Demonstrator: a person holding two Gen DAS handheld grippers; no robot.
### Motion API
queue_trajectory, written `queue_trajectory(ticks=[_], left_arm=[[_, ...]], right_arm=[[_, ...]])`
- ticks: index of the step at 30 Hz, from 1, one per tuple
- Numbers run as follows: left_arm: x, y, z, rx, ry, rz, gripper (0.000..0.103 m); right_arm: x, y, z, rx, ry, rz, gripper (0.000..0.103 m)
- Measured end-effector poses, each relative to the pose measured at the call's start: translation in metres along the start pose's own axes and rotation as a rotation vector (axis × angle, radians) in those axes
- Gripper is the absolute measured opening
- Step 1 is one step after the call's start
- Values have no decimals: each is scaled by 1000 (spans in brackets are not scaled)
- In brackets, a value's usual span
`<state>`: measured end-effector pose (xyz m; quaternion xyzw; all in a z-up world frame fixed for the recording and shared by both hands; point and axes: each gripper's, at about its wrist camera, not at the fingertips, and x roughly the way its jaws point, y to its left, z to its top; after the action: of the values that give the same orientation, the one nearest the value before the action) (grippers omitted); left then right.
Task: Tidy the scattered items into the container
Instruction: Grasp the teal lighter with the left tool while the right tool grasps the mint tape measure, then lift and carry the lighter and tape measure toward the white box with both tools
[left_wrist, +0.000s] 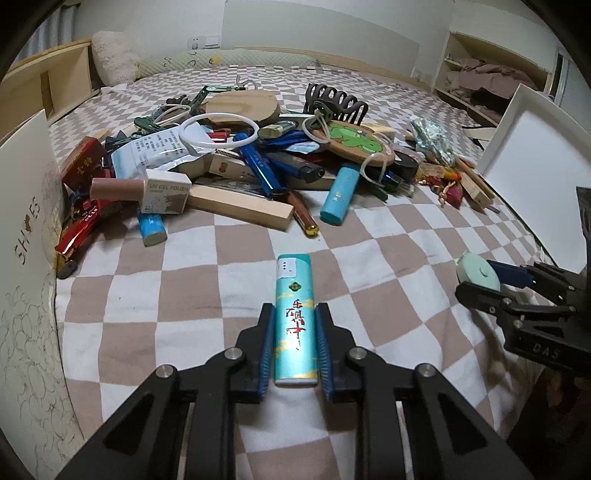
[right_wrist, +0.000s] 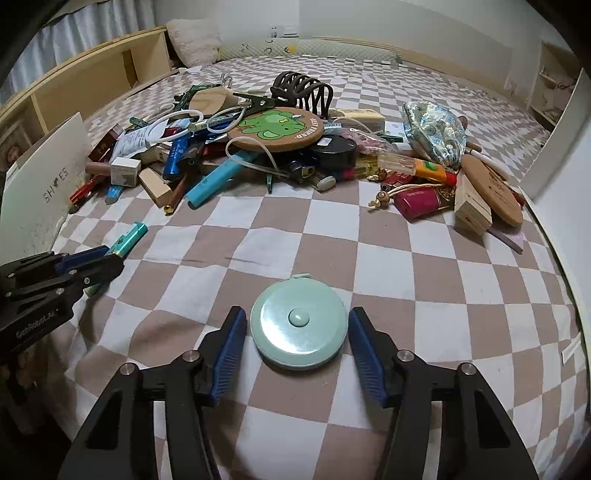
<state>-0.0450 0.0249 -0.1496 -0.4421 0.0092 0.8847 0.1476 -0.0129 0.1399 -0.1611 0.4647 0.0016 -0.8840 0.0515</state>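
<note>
Two grips: our left gripper (left_wrist: 293, 347) clamps its jaws on the lighter (left_wrist: 294, 317); right gripper (right_wrist: 297, 341) jaws stand apart, flanking the tape measure (right_wrist: 299, 322), for boxing.

left claw (left_wrist: 294, 352): black linkage, silver pivots | right claw (right_wrist: 297, 347): ribbed blue pads

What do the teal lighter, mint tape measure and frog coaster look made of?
Teal lighter: likely plastic, glossy printed wrap with sheen. Mint tape measure: smooth moulded plastic, soft glare on its face. Frog coaster: probably cork with matte print; tan grainy rim.
</note>
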Motion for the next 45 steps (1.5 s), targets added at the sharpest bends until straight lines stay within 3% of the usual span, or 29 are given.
queue_trajectory(ticks=[17,33,45], left_arm=[[-12,-3,-5,-9,19,-1,21],[-60,-7,28,15,-112,-4,21],[-120,5,63,25,-245,6,21]], right_arm=[[-8,6,-6,45,5,22,51],[-44,2,23,113,-73,60,51],[-84,26,61,65,-161,71,51]])
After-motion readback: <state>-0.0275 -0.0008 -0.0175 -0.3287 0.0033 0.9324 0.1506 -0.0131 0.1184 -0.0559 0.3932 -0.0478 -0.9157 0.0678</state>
